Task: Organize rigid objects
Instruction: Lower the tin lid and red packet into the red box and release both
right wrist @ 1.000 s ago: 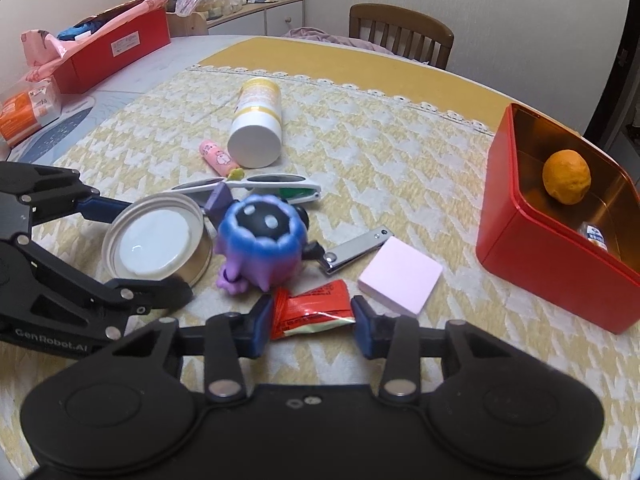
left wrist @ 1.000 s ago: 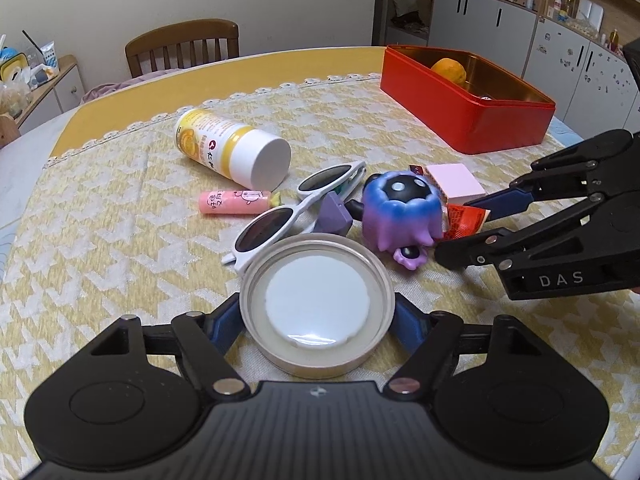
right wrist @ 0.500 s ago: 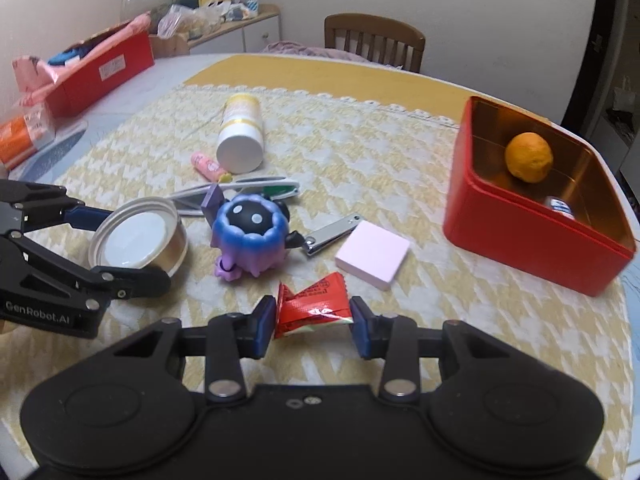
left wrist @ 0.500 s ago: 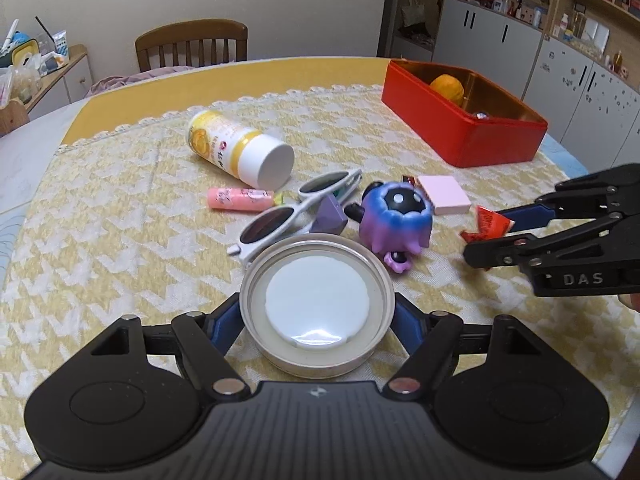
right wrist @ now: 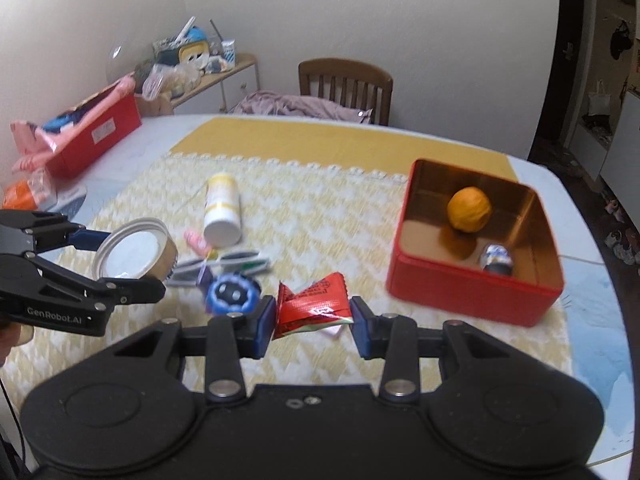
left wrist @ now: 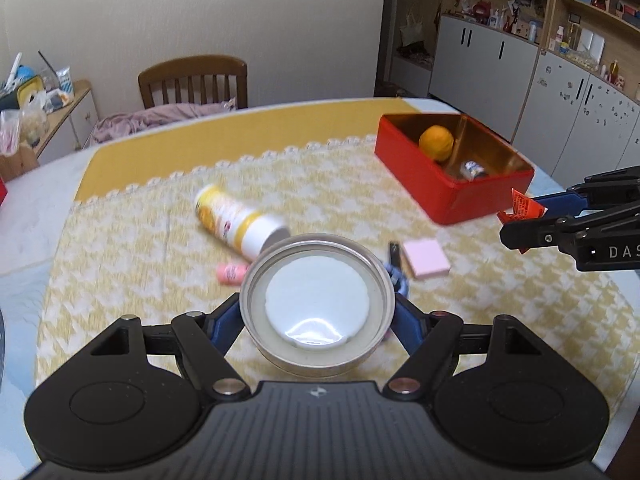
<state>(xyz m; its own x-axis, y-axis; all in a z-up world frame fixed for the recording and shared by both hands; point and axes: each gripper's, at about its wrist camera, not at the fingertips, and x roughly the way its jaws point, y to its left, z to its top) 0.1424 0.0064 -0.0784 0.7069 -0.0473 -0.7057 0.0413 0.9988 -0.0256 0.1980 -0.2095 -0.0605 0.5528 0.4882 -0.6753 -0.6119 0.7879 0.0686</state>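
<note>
My left gripper [left wrist: 318, 312] is shut on a round metal lid [left wrist: 317, 300] with a white inner disc, held well above the tablecloth; the lid [right wrist: 134, 250] also shows in the right wrist view. My right gripper [right wrist: 314, 318] is shut on a crinkled red foil packet [right wrist: 312, 304], lifted off the table; the packet [left wrist: 522, 205] shows at the right in the left wrist view. An open red tin [right wrist: 476, 240] holds an orange [right wrist: 469, 209] and a small dark jar [right wrist: 496, 258]. It stands ahead and to the right of the packet.
On the yellow patterned cloth lie a white and yellow bottle [right wrist: 222, 210], a pink tube [left wrist: 230, 272], sunglasses [right wrist: 224, 264], a blue and purple toy [right wrist: 232, 294] and a pink notepad [left wrist: 426, 258]. A wooden chair [left wrist: 194, 80] stands behind the table, another red box [right wrist: 94, 136] far left.
Both grippers have risen from the table, the left with the lid and the right with the red packet. The objects on the cloth now look smaller and farther below.
</note>
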